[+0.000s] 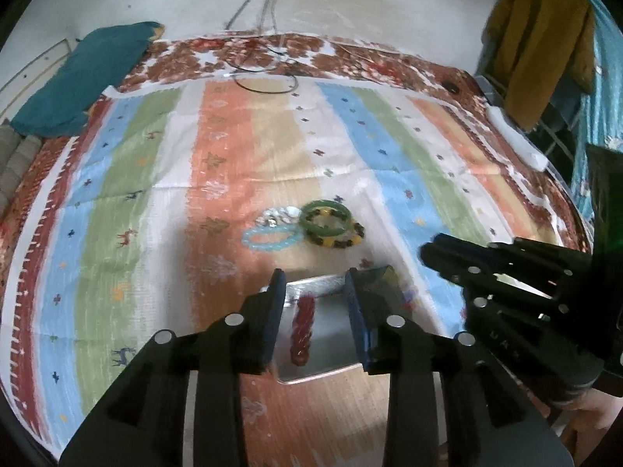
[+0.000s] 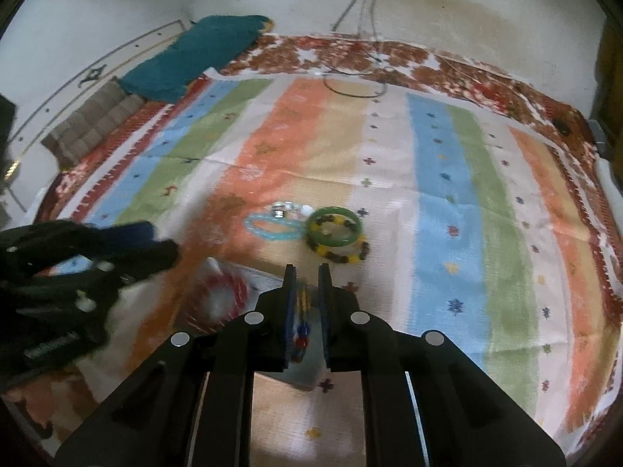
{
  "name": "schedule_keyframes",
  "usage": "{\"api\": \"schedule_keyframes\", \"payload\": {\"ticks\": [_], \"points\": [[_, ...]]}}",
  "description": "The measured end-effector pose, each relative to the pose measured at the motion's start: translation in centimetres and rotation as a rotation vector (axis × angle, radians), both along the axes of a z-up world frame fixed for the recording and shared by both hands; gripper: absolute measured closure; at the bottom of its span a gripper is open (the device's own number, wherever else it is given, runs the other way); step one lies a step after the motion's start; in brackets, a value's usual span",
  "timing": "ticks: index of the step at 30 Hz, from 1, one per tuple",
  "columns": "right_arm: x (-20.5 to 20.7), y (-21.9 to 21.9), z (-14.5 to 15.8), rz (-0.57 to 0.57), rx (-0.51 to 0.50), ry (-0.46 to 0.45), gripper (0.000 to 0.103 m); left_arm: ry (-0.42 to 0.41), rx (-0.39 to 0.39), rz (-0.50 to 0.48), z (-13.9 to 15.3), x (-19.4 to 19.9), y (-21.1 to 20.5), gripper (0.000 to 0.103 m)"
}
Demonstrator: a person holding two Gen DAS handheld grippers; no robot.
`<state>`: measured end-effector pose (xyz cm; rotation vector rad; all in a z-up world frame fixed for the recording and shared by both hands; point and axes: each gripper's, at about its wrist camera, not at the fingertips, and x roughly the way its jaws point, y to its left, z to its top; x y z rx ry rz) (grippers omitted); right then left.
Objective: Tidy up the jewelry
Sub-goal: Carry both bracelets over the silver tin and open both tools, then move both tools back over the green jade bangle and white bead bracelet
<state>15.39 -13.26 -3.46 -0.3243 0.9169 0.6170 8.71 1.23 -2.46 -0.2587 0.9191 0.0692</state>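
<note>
A clear tray (image 1: 331, 354) lies on the striped cloth with a red bead bracelet (image 1: 303, 330) in it. My left gripper (image 1: 315, 284) is open above the tray, empty. My right gripper (image 2: 307, 284) is shut on a multicoloured bead bracelet (image 2: 301, 327) hanging between its fingers over the tray (image 2: 300, 379); the red bracelet (image 2: 222, 299) shows blurred to its left. Beyond lie a green bangle (image 1: 325, 218) (image 2: 335, 225), a yellow-and-dark bead bracelet (image 1: 337, 239) (image 2: 344, 255), a light blue bead bracelet (image 1: 270, 235) (image 2: 272, 227) and a silvery bracelet (image 1: 278, 216) (image 2: 290, 206).
The striped cloth (image 1: 218, 179) covers a bed. A teal pillow (image 1: 81, 78) lies at the back left, cables (image 1: 268, 81) at the back middle, a white strip (image 1: 514, 136) on the right edge. A mustard garment (image 1: 541, 46) hangs at the right.
</note>
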Motion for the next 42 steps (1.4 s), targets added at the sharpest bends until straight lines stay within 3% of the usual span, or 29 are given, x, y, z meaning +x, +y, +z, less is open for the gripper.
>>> {"api": "schedule_keyframes", "payload": {"ticks": [2,7,14,18,21,30,42], "points": [[0.4,-0.2,-0.2,-0.022,-0.014,-0.005,0.077,0.003,0.002,0.026,-0.1,0.0,0.5,0.072],[1.5,-0.8,-0.3,-0.056,-0.015,0.01,0.074,0.018,-0.005,0.061,-0.4,0.4,1.5,0.069],[2.6,-0.3,-0.9,-0.067,-0.044,0.021,0.06,0.05,0.015,0.081,-1.3,1.5,2.3,0.063],[3.9,-0.3,-1.6,-0.078,-0.029,0.086,0.059,0.079,0.025,0.096,-2.0,2.6,2.8,0.063],[4.2,0.3,-1.9,-0.089,-0.1,0.023,0.055,0.095,0.035,0.099,-2.4,3.4,3.1,0.063],[5.7,1.4,-2.8,-0.082,-0.132,0.033,0.047,0.133,0.08,0.09,-3.3,5.7,3.4,0.061],[8.4,2.0,-4.1,-0.099,-0.155,0.071,0.046,0.191,0.097,0.081,-5.3,8.7,4.5,0.059]]}}
